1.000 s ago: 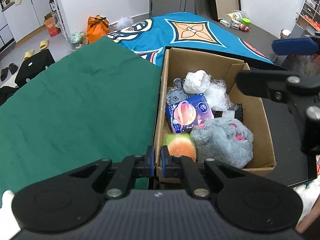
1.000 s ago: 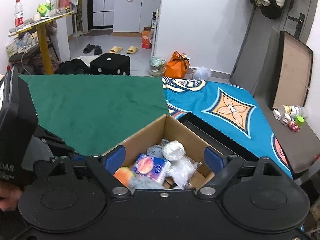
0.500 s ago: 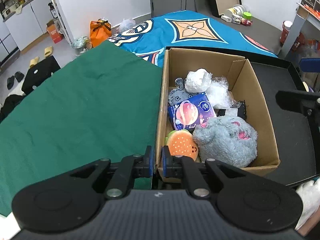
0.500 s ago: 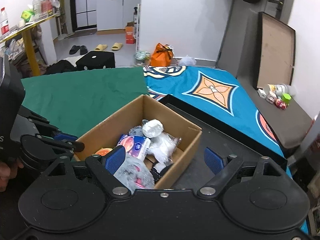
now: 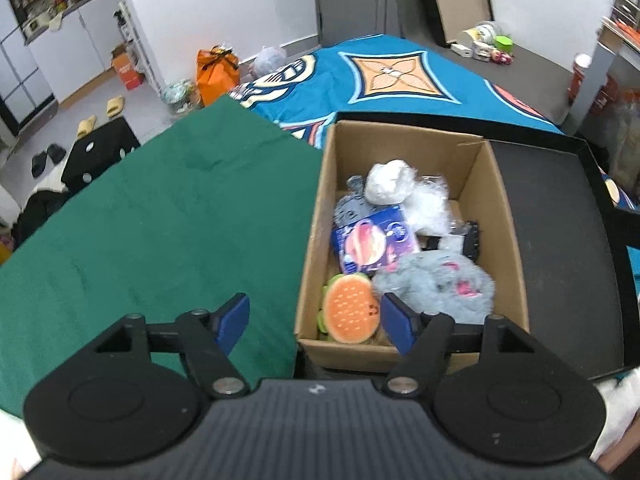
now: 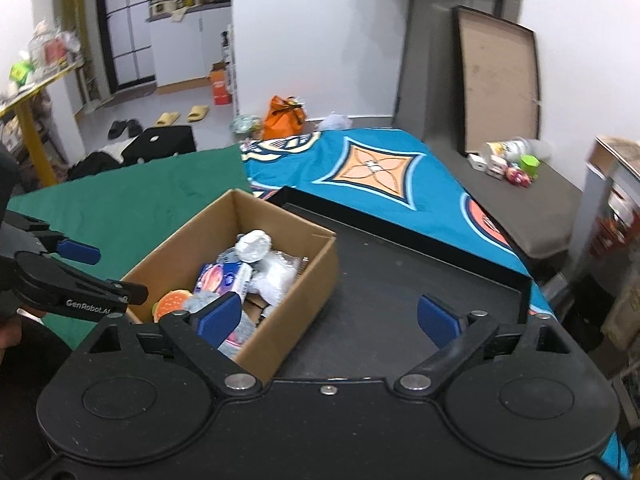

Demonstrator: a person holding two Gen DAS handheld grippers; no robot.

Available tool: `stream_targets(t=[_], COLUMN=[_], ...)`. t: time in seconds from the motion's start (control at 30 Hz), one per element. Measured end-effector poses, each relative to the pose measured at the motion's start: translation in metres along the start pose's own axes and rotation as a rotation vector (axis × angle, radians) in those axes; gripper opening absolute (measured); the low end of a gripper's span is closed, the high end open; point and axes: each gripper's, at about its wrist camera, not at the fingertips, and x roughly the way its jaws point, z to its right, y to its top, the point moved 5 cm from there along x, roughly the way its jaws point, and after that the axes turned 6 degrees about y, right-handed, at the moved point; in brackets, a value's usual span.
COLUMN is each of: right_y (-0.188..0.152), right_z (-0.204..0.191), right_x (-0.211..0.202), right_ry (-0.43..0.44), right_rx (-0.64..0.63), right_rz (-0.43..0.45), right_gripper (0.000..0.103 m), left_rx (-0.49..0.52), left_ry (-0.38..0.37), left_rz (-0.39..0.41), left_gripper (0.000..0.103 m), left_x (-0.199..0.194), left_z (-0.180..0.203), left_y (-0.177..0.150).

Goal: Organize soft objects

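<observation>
A cardboard box [image 5: 506, 208] stands in a black tray [image 5: 560, 216]. In it lie an orange burger plush [image 5: 350, 309], a grey fluffy plush [image 5: 436, 284], a blue tissue pack [image 5: 372, 240], a white wrapped bundle [image 5: 386, 180] and clear plastic bags. My left gripper [image 5: 314, 322] is open and empty above the box's near left corner. My right gripper [image 6: 328, 314] is open and empty above the box's [image 6: 312, 280] right side and the tray [image 6: 400, 280]. The left gripper also shows in the right wrist view [image 6: 80, 268].
A green cloth [image 5: 160, 220] covers the surface left of the box, and a blue patterned cloth [image 5: 392, 76] lies behind it. An orange bag [image 5: 216, 72], a black stool [image 5: 100, 152] and slippers sit on the floor beyond. A shelf unit [image 6: 616, 240] stands at the right.
My left gripper has opened from shut. My right gripper has swung right, off the box toward the tray, and left the left wrist view.
</observation>
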Motion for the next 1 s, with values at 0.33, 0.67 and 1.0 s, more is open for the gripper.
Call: stream_targets(t=[0.33,0.67,1.0], right_y=[-0.019,-0.039,-0.055], right_z=[0.028,0.047,0.061], right_x=[-0.021,-0.043,-0.073], right_ry=[-0.043,-0.067,-0.092], right_rx=[0.114,0.219,0.314], right_rz=[0.004,0.006,0.017], right_gripper=[0.103,0.103,0.103], left_rx=[-0.007,-0.02,-0.005], left_ry=[0.02,0.041,0.009], left_rz=[0.015,0.028,0.078], left_gripper=[0.089,0.094,0.094], left_x=[-0.031,-0.066,-0.102], left_z=[0.015,0.023,0.038], left_y=[0.013,0.013,0.008])
